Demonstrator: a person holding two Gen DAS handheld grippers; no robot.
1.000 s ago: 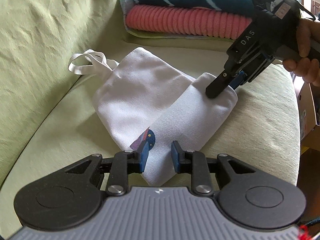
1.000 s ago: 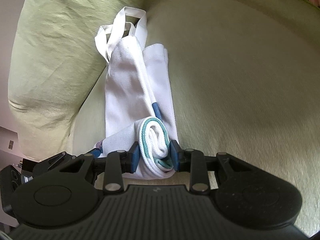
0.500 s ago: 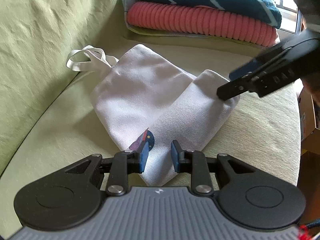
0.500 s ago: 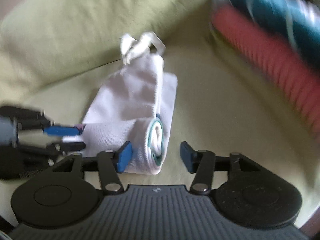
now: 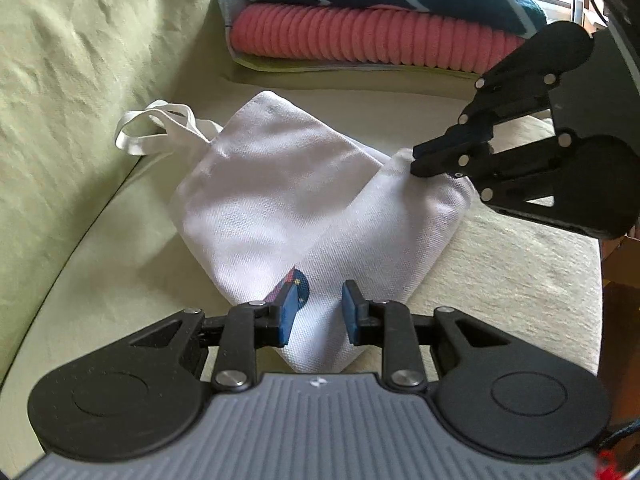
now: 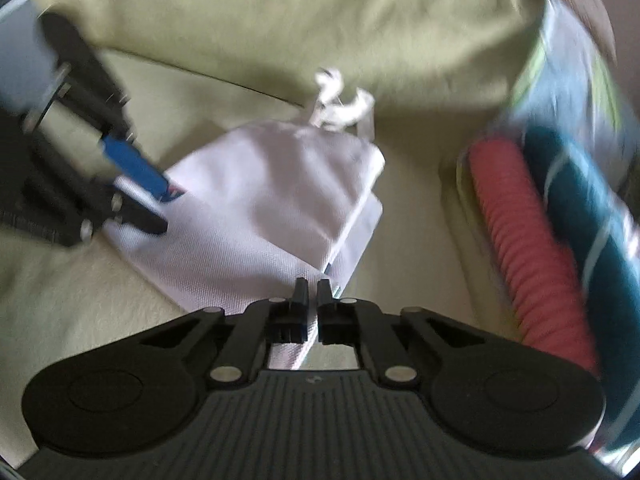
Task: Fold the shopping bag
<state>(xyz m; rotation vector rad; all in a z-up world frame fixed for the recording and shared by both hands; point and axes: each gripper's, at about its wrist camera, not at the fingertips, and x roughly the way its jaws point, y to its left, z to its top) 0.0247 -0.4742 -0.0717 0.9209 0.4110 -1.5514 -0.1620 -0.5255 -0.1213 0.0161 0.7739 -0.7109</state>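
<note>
White bag point(image 5: 280, 200) lay on the green sofa seat point(image 5: 520, 272), one flap folded diagonally over, handles point(image 5: 160, 128) toward the backrest. Left gripper point(image 5: 318, 312) stood narrowly open astride the near corner — not clamping. Right gripper point(image 6: 313, 294) was pinched on the far corner's fabric. Folded towels point(image 5: 380, 16) sat behind.

A light green sofa cushion point(image 5: 500, 280) carries everything. At the centre lies the white shopping bag point(image 5: 280, 200), partly folded, its handles point(image 5: 160, 128) trailing toward ten o'clock (nearly against the backrest). At twelve to one o'clock sits a stack of folded textiles point(image 5: 380, 12), teal over a ribbed pink layer.
</note>
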